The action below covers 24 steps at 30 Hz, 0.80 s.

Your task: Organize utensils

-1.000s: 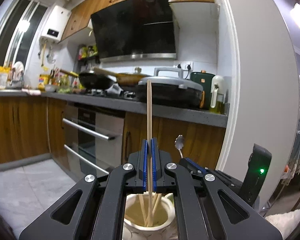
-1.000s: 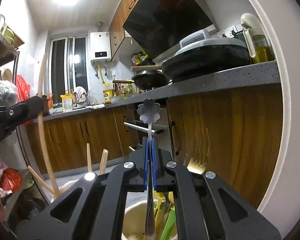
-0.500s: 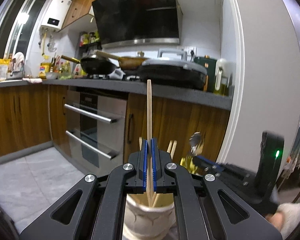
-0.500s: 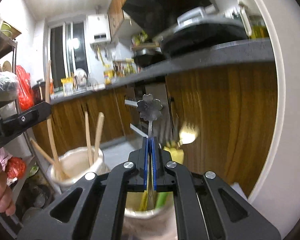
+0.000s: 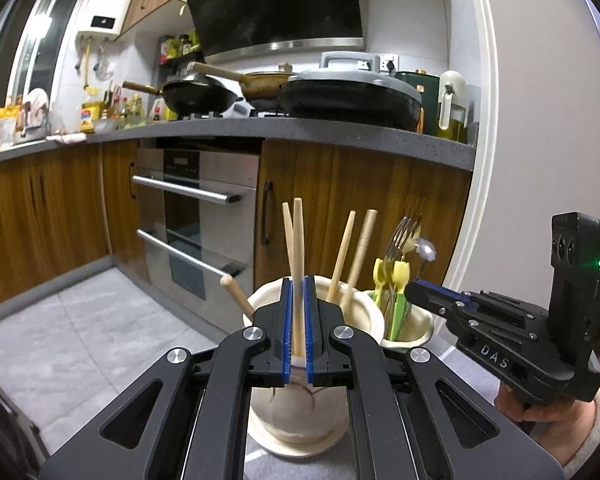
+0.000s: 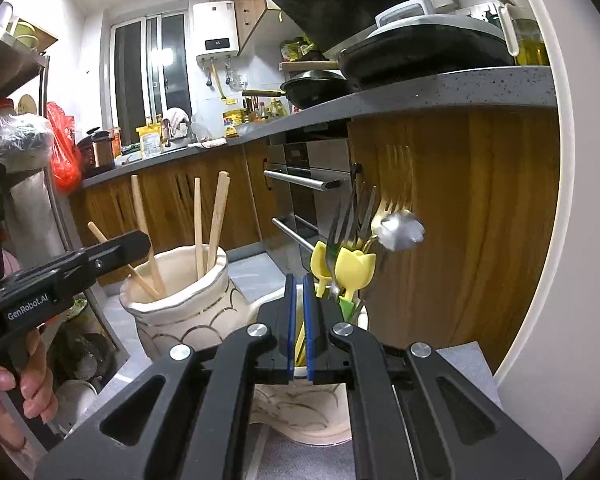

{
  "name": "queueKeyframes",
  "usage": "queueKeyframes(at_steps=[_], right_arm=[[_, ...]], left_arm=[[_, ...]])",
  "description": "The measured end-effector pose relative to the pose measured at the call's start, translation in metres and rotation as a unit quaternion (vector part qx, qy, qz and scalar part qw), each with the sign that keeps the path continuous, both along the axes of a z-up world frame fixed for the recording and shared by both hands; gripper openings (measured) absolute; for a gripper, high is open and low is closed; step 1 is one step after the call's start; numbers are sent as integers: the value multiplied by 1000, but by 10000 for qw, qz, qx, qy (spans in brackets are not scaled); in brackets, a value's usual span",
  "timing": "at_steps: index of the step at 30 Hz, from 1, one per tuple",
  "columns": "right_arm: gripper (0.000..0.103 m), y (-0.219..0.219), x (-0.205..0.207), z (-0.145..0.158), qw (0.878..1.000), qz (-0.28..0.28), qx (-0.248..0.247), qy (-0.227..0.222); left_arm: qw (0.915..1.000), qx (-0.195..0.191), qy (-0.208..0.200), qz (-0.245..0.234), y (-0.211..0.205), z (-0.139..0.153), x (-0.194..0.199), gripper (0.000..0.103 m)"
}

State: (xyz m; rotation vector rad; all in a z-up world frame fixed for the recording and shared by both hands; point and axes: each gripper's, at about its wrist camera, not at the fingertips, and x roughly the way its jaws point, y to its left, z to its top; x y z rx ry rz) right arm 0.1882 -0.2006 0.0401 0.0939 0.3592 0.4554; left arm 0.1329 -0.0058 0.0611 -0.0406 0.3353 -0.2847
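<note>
My left gripper (image 5: pixel 298 285) is over the cream chopstick pot (image 5: pixel 362 304). Its jaws are opening, and a wooden chopstick (image 5: pixel 298 240) stands loose between the blue pads with its lower end in the pot, beside several others. My right gripper (image 6: pixel 300 282) is at the rim of the second cream pot (image 6: pixel 300 408); its pads are shut to a thin slit with nothing gripped. The flower-ended silver spoon (image 6: pixel 402 228) leans blurred to the right among the forks (image 6: pixel 352 220) and yellow tulip handles (image 6: pixel 354 264). Each wrist view shows the other gripper: left (image 6: pixel 136 240), right (image 5: pixel 410 293).
Both pots stand on a grey mat (image 6: pixel 460 360). Behind are wooden cabinets (image 5: pixel 360 208), an oven (image 5: pixel 196 200) and a grey counter (image 5: pixel 340 132) with pans. A white wall (image 5: pixel 540 160) stands to the right, a cluttered shelf (image 6: pixel 20 160) to the left. A hand (image 6: pixel 32 384) holds the left gripper.
Both grippers came down to the pots. The chopstick slid lower as the left pads parted from it. The spoon, upright in the right jaws before, now tips to the right outside them.
</note>
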Motion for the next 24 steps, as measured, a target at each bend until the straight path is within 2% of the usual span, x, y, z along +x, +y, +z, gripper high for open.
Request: queueKeyframes(at_steps=[1, 3, 6, 9, 13, 15, 16, 20, 24], right_arm=[[4, -1, 1, 0, 10000, -19, 13, 28], [8, -3, 0, 0, 10000, -53, 19, 77], [29, -8, -5, 0, 9999, -86, 32, 103], [38, -11, -12, -2, 9998, -109, -5, 135], [56, -13, -28, -5, 9998, -111, -117, 103], [61, -14, -37, -7, 9998, -123, -165, 52], [67, -15, -42, -8, 9998, -124, -172, 40], [82, -18, -58, -16, 9997, -108, -195, 72], [90, -27, -69, -24, 9992, -255, -313, 68]], left_arm=[[10000, -25, -11, -2, 1, 0, -1, 15], [10000, -60, -28, -4, 1, 0, -1, 19], [9999, -80, -77, 34, 1, 0, -5, 26], [9997, -170, -155, 13, 1, -2, -15, 43], [9995, -6, -308, -34, -5, -5, -34, 64], [9992, -3, -385, -40, -6, -6, -46, 67], [9992, -29, -391, -50, -6, -6, -52, 71], [9992, -141, -381, 25, -1, -12, -72, 79], [9993, -88, -315, 206, 3, -24, -88, 86]])
